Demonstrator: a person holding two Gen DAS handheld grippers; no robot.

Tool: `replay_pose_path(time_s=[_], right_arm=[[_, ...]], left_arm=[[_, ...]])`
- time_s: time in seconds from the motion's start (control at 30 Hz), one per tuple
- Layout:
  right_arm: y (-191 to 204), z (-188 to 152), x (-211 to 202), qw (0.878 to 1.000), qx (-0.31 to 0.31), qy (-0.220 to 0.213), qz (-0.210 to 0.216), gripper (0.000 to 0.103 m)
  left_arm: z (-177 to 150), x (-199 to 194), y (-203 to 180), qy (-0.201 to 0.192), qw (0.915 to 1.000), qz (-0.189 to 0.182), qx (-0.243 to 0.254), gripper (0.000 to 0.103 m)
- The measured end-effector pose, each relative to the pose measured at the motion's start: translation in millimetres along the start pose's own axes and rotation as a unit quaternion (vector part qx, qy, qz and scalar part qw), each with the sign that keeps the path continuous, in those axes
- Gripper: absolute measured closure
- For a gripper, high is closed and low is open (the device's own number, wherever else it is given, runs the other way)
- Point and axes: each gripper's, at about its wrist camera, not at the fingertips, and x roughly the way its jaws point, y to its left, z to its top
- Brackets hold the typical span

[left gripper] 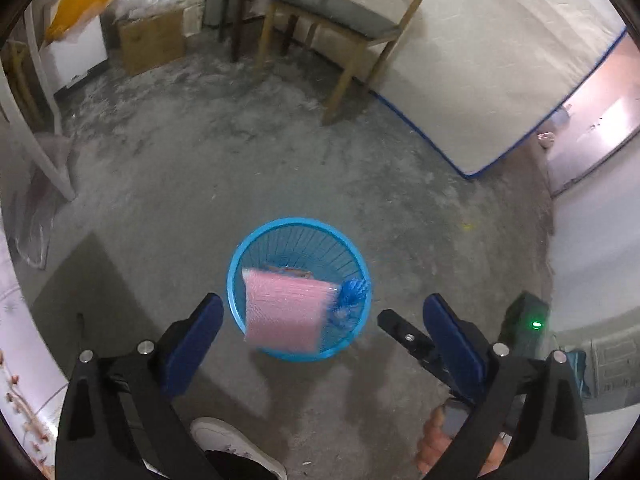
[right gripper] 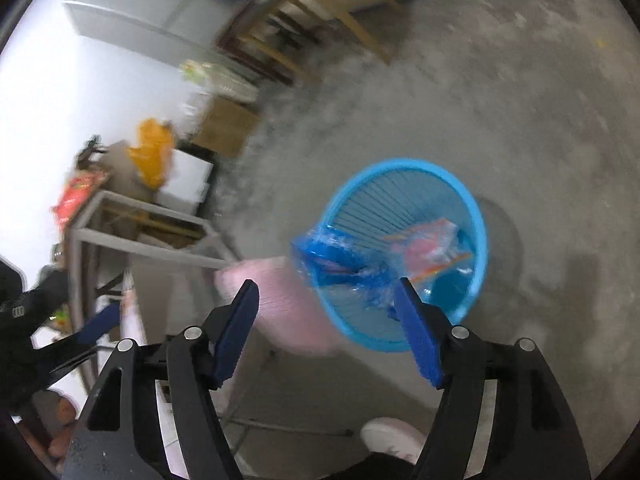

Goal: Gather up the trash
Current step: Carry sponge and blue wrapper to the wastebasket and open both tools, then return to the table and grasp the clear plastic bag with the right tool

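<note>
A round blue basket (left gripper: 256,264) stands on the concrete floor just ahead of both grippers. My left gripper (left gripper: 323,307) is open, its jaws wide apart and bare. A pink packet (left gripper: 282,312) hangs blurred in the air over the basket's near rim, free of the pads. Beside it is a crumpled blue plastic wrapper (left gripper: 351,294). In the right wrist view my right gripper (right gripper: 326,286) is open. The blue wrapper (right gripper: 340,260) floats loose just past its right fingertip over the basket (right gripper: 404,176). The pink packet (right gripper: 280,304) shows to the left. A clear and pink wrapper (right gripper: 432,244) lies inside the basket.
A wooden chair (left gripper: 340,20) and a leaning mattress (left gripper: 500,80) stand at the back right. A cardboard box (left gripper: 150,40), an orange bag (left gripper: 80,0) and a white frame (left gripper: 40,136) fill the left. The person's white shoe (left gripper: 232,444) is near the bottom edge.
</note>
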Motion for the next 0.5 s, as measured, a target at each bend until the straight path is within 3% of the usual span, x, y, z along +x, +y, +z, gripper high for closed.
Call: replay_pose_path(time_s=[0.23,0.5], right_arm=[[-22,-32,-9,1.0,0.01,0.007,-0.004,0.036],[-17,-56,-59,1.0,-0.021,-0.012,-0.006,0.036]], left_arm=[[-21,-9,13,0.001,0.9996,-0.01,0.025,0.005],[-57,-81,24,-0.033,0.9978,-0.031,0.048,0.005]])
